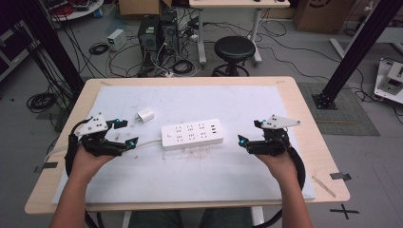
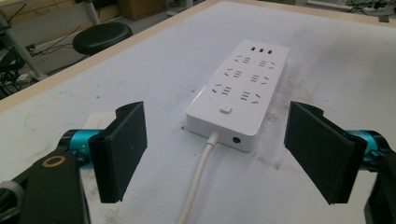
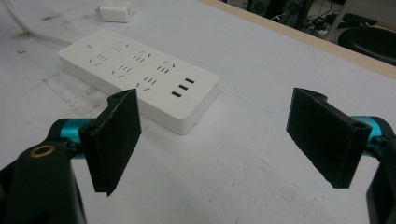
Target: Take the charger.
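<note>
1. The white power strip (image 1: 192,134) lies flat near the middle of the bench (image 1: 304,118), on the white mat, its cord (image 2: 198,179) running off toward the person's left.
2. It looks like rigid, smooth plastic: stiff and moderately light, probably slippery under the pads. I would grip it across its narrow width near an end, never by the cord.
3. A small white plug adapter (image 1: 145,115) sits just behind the strip's left end, apart from it. It should be light and hard, best pinched across its flat sides.
4. The left tongs (image 1: 123,133) hang spread wide and empty, just beside the strip's cord end.
5. The right tongs (image 1: 250,131) are likewise spread and empty, near the USB end.
</note>
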